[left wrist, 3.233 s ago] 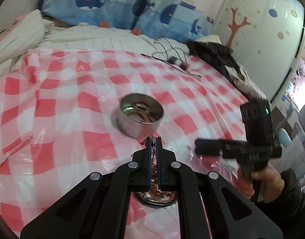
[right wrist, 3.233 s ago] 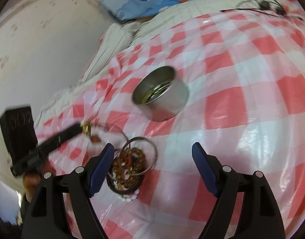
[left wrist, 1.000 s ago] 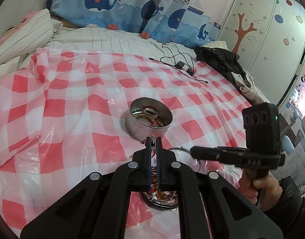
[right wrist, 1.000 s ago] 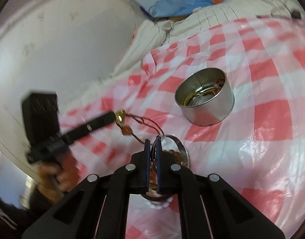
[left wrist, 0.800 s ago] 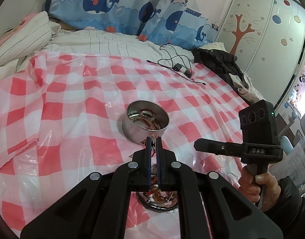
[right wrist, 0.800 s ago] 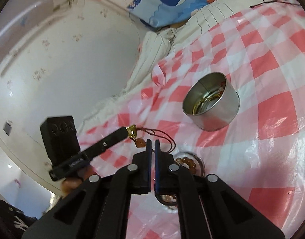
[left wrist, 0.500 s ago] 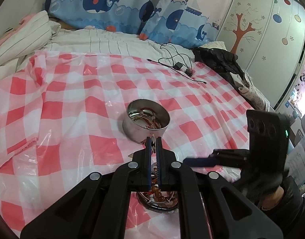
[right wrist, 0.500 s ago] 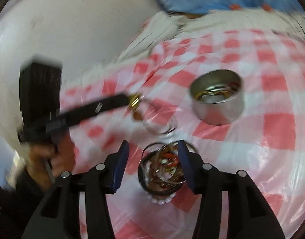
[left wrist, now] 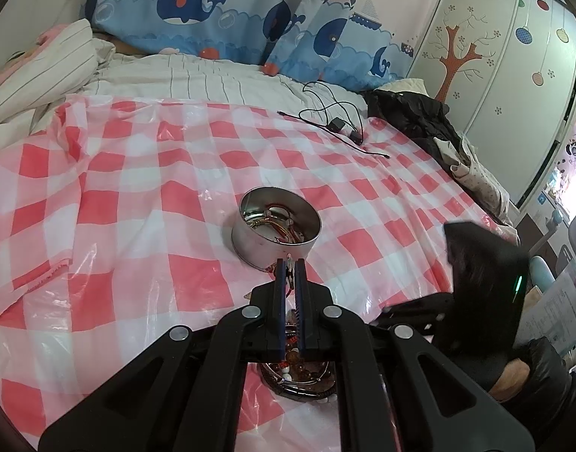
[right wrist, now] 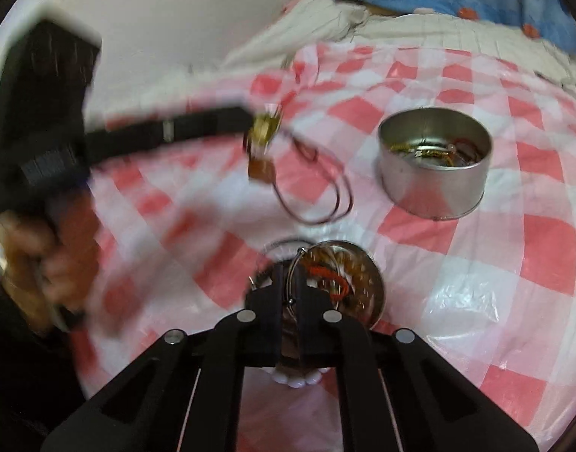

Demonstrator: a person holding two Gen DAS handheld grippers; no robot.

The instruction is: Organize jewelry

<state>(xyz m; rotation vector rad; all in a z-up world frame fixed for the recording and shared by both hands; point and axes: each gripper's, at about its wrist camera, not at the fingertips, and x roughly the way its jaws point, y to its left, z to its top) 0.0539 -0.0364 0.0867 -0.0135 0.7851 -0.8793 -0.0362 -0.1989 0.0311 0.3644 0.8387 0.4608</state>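
We have the left gripper (left wrist: pixel 289 263) clamped on a gold clasp of a cord necklace (right wrist: pixel 263 139); its brown pendant and dark loop hang down from the tips, long axis roughly vertical, loop bottom toward the jewelry pile (right wrist: pixel 340 278) (frame is blurred). The tin (right wrist: pixel 435 162) with a few pieces already in it sits upright on the checkered sheet (left wrist: pixel 118 203), just beyond the pile. The right gripper (right wrist: pixel 288 282), jaws nearly together, is pinching a thin wire ring (right wrist: pixel 293 263) at the near edge of the pile, tips pointing toward the tin
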